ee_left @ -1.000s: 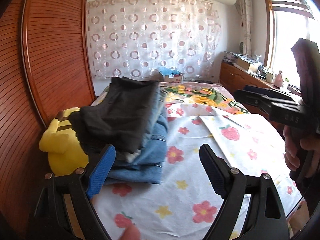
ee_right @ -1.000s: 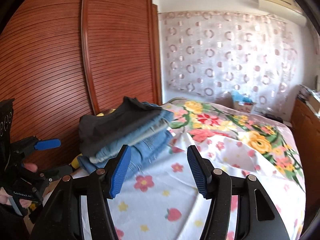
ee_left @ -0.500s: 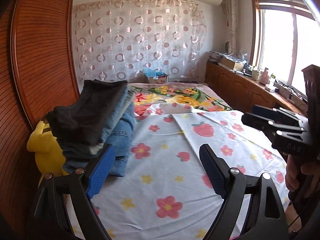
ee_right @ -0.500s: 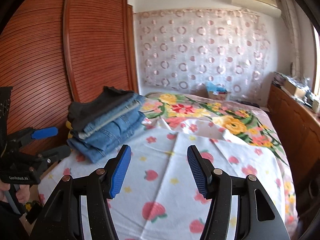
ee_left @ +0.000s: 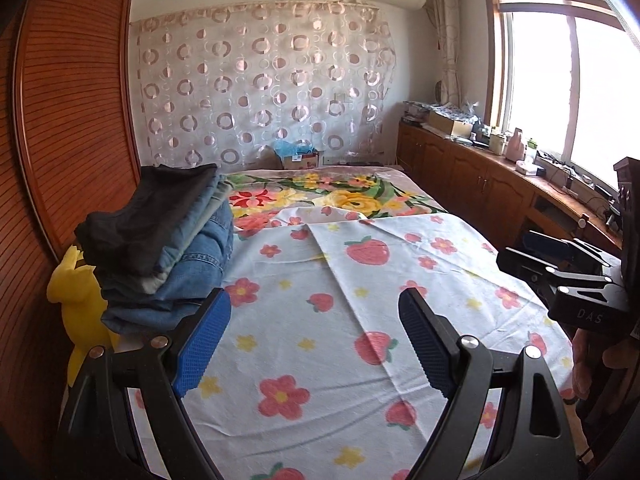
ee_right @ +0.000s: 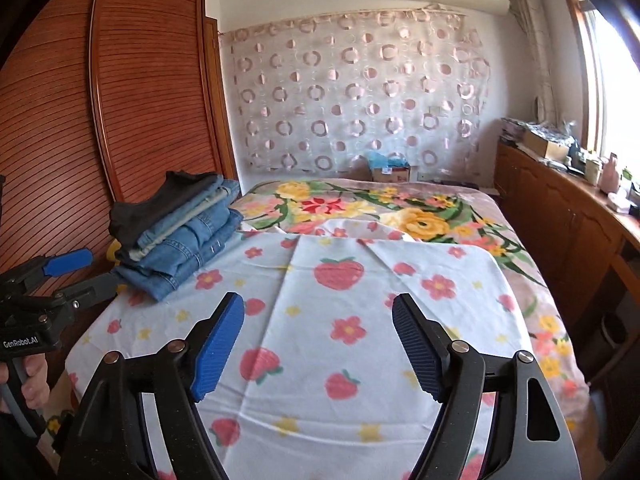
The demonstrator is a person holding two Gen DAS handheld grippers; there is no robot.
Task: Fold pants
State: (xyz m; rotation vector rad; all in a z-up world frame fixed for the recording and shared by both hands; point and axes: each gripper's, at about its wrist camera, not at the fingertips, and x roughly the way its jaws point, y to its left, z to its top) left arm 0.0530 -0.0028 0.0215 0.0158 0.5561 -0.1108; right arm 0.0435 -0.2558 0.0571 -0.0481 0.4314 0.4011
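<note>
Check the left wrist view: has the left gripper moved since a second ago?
Yes. The left gripper has pulled back and swung right: the stack of folded pants sits farther off and leftward, and more window shows.

folded pants [ee_left: 160,244] — dark pair atop blue denim — stacked at the bed's left edge

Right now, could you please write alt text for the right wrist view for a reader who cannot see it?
The right tool, its jaws opening with nothing between them, hangs over a bed sheet printed with strawberries and flowers. A stack of folded pants, dark pair on top of jeans, sits at the bed's left edge by a wooden wardrobe; the left tool shows at far left.
</note>
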